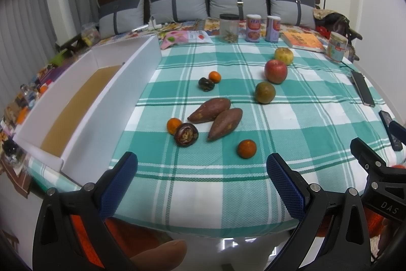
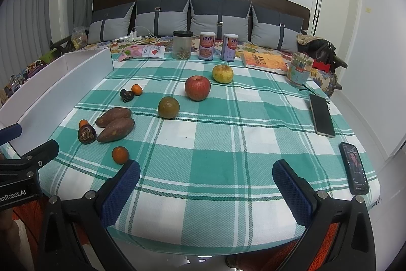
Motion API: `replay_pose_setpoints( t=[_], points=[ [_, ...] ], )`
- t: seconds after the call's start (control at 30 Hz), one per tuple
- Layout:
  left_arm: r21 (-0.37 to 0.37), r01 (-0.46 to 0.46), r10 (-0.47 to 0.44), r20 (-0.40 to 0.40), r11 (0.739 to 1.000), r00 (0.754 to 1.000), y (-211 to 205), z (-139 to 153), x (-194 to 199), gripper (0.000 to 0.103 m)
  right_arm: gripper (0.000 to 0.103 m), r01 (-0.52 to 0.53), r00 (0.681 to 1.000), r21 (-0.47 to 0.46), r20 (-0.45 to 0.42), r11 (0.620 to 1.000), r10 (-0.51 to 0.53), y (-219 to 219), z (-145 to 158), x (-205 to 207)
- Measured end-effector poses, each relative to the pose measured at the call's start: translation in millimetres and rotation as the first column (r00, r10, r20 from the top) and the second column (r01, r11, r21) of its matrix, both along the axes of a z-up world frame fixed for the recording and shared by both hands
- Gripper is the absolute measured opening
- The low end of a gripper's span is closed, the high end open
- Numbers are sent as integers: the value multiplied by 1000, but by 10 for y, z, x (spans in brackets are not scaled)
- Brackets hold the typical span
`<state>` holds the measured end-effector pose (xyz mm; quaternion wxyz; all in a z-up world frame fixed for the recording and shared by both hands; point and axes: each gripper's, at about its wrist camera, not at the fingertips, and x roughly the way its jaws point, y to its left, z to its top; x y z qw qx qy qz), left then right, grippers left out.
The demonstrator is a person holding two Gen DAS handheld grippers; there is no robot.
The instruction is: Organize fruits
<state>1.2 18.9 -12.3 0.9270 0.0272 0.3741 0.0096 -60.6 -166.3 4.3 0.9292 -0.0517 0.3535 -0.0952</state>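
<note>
Both your wrist cams sit low at the near edge of the checked tablecloth (image 1: 228, 177), facing 12 o'clock toward the cushions (image 2: 162, 17). Your left view hangs closer to the white box (image 1: 106, 103) at 9 o'clock, your right nearer the phones (image 2: 354, 169) at 3. Both share the sweet potatoes (image 1: 215, 116) and red apple (image 2: 197, 88).

Red apple (image 2: 197, 88), yellow apple (image 2: 222, 74), three small oranges (image 2: 120, 155) on checked cloth

On the table (image 2: 203, 194) a box (image 1: 83, 103) lies left; two sweet potatoes (image 1: 215, 116) touch mid-left; apples (image 2: 197, 88) sit behind right, jars (image 2: 181, 45) at the back, phones (image 2: 321, 116) far right.
</note>
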Motion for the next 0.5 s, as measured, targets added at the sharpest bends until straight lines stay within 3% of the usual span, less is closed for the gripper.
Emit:
replay_pose_setpoints(
  t=[0.5],
  points=[
    [1,1,-1,-1,1000,1000,18,6,0,102,103,3,1000,4,-5,1000,-3,-5,-9,4]
  ],
)
